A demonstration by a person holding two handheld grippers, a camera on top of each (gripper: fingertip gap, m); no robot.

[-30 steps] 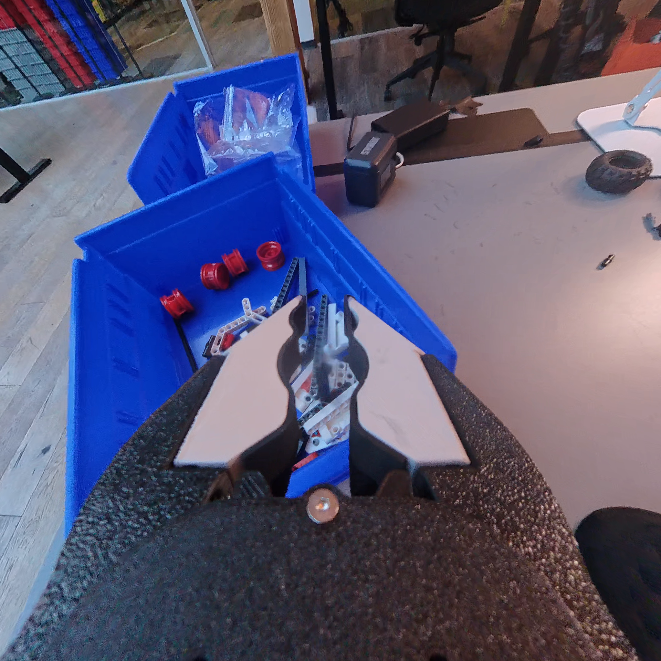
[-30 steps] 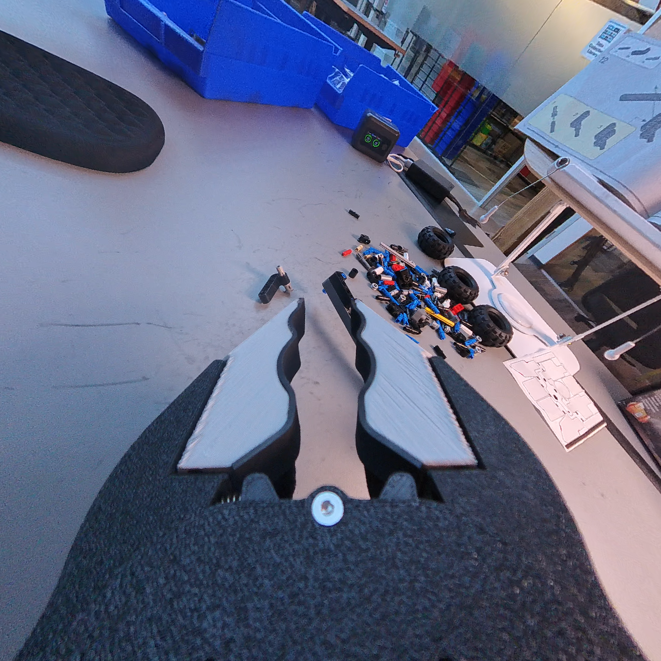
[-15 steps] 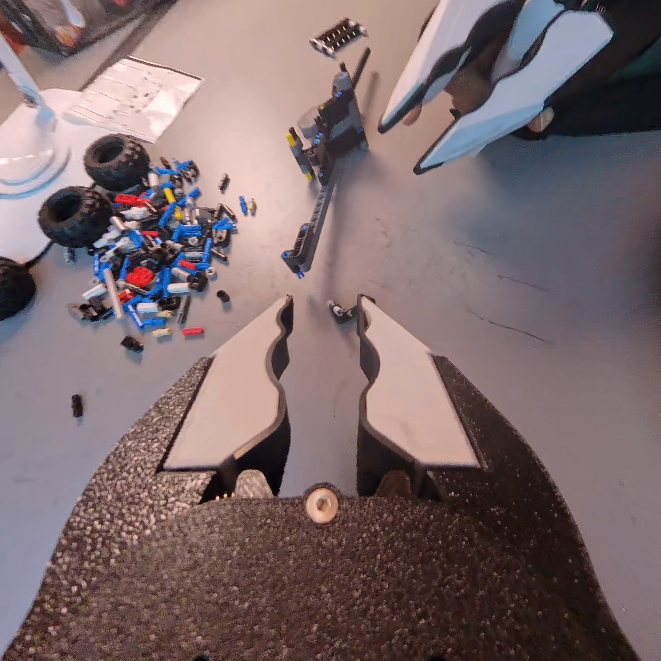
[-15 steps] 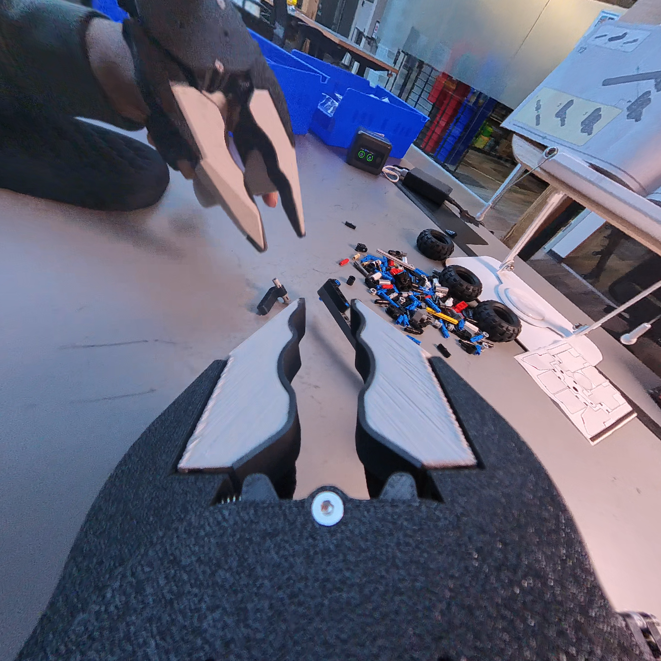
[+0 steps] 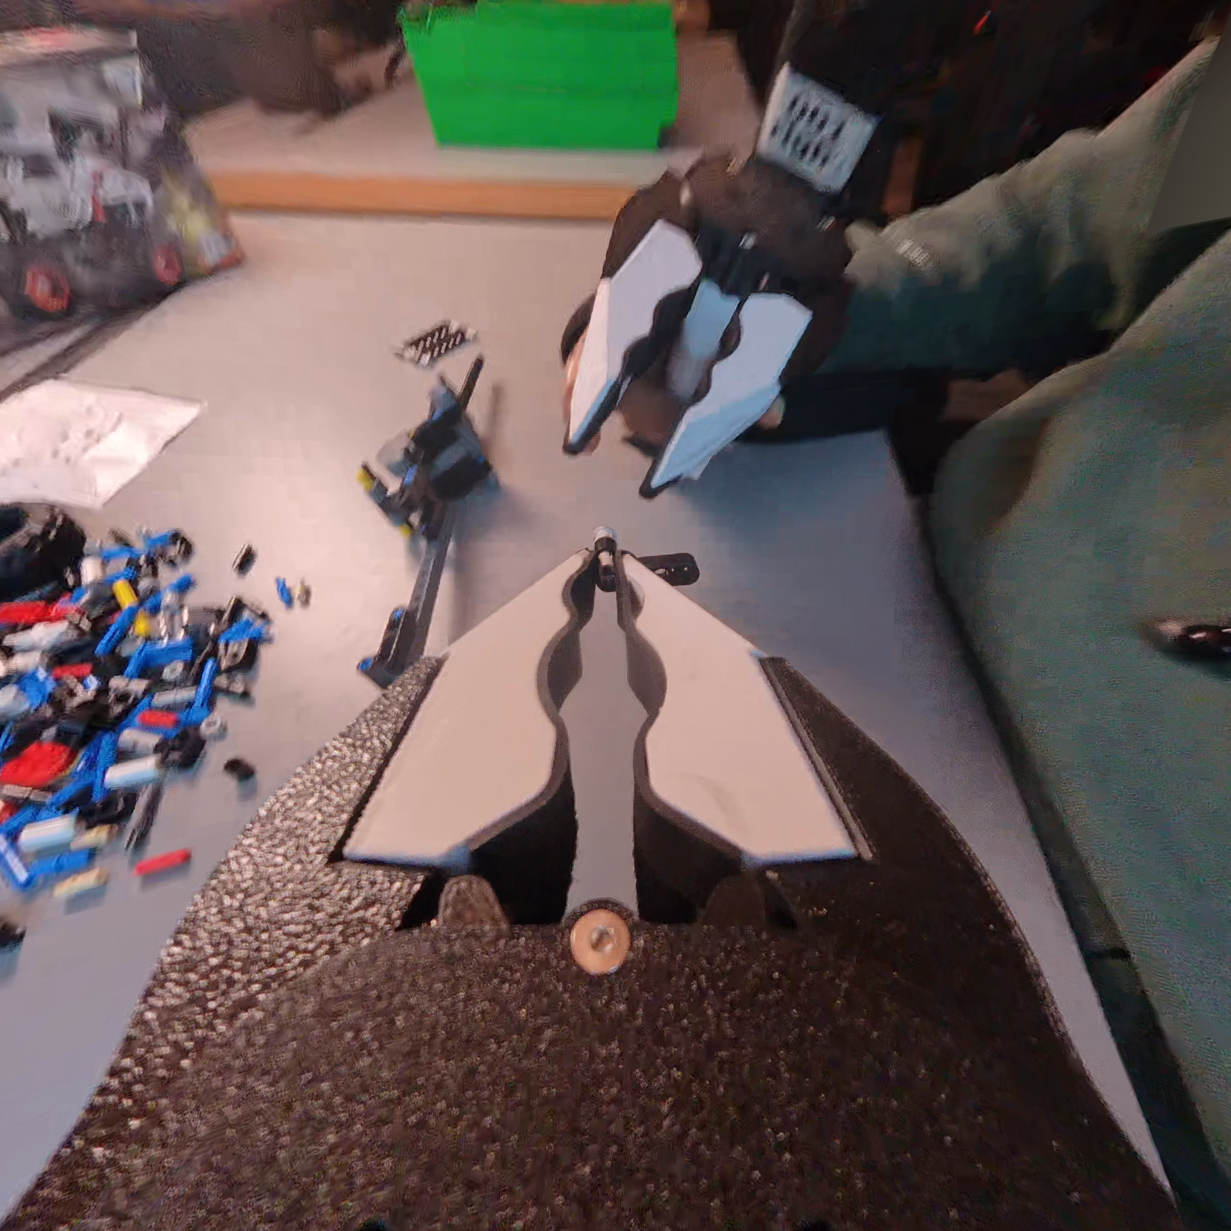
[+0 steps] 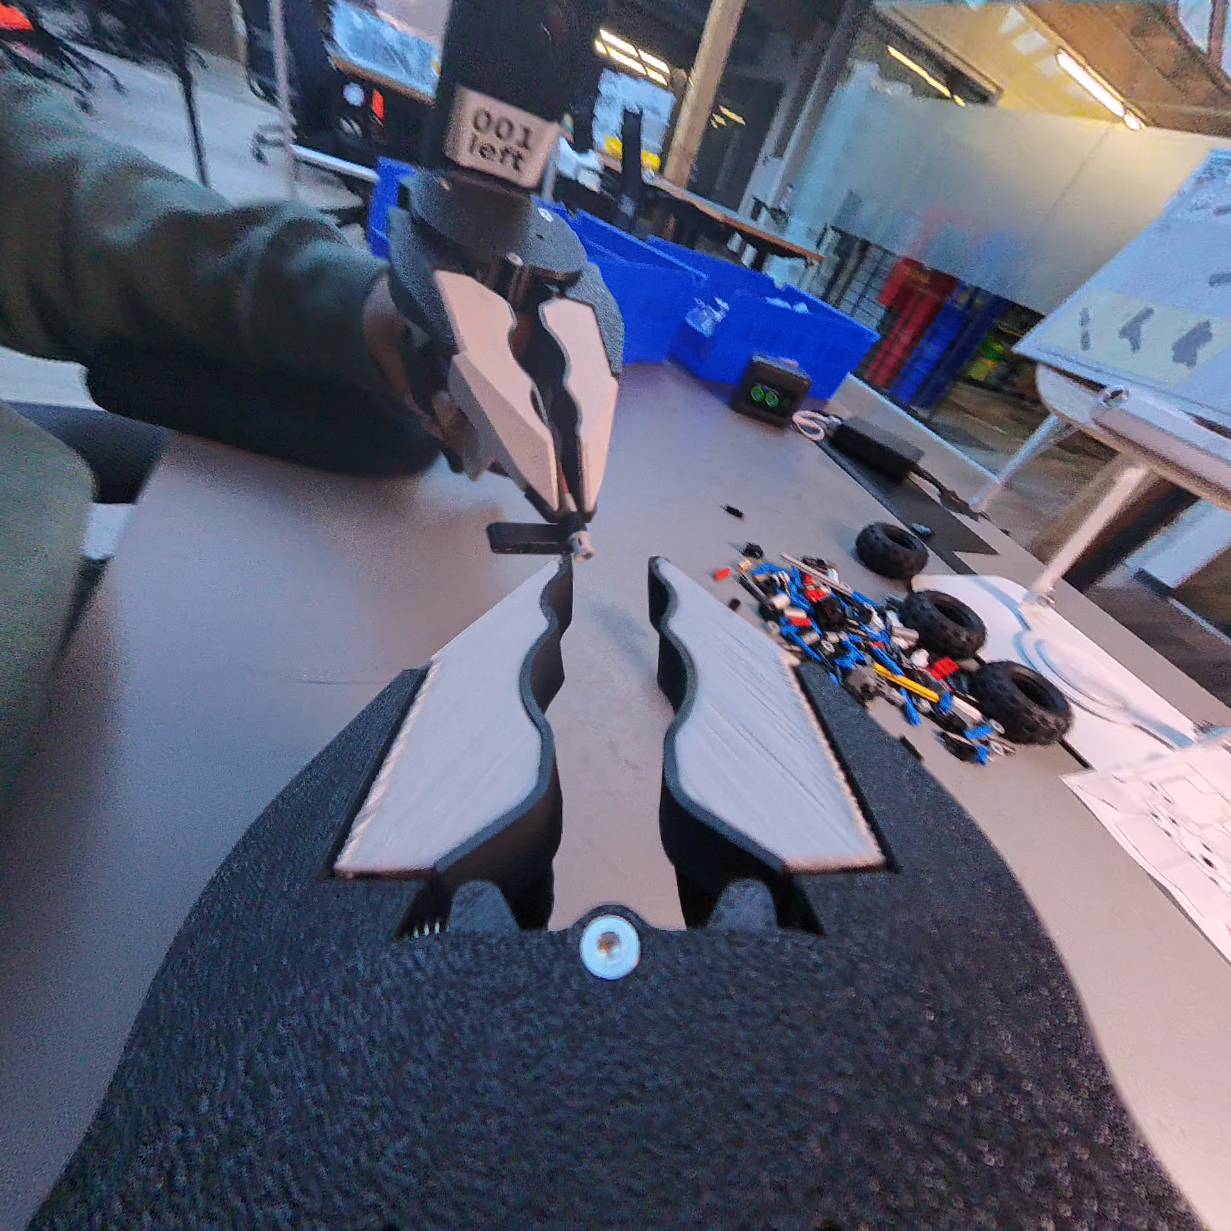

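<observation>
Small black pin-and-arm piece (image 5: 607, 558): we see the left gripper (image 5: 605, 561) pinching its pin just above mid-desk (image 5: 766, 546), arm free sideways. The right gripper (image 6: 609, 566), spread, faces it close, empty.

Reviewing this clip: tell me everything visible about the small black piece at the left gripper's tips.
The small black piece is a short, dark, plastic-looking bar with a pale grey pin standing out at one end. The left gripper is shut on that pin end, so the bar sticks out sideways. It sits low over the grey table; whether it touches is unclear. The right gripper is open just beside it.
</observation>
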